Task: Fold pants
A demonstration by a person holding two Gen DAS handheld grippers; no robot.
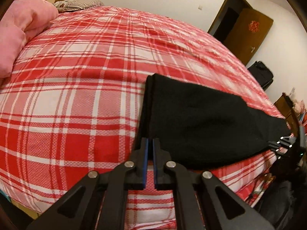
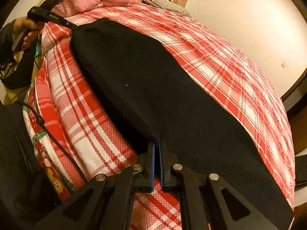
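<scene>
Black pants (image 1: 191, 118) lie folded lengthwise near the front edge of a bed with a red plaid cover (image 1: 80, 88). My left gripper (image 1: 150, 142) is shut on the near corner of one end, with black cloth between its blue pads. In the right wrist view the pants (image 2: 153, 88) run from my right gripper (image 2: 157, 146), shut on their near edge, up to the left gripper (image 2: 75, 26) at the far end, held by a hand (image 2: 26, 28). The right gripper (image 1: 274, 143) also shows at the pants' far end in the left wrist view.
A pink quilt (image 1: 21, 30) and a striped pillow (image 1: 76, 3) lie at the head of the bed. A brown door (image 1: 247, 30) and a black bag (image 1: 262, 74) stand by the wall. A black cable (image 2: 53, 134) hangs along the bed's side.
</scene>
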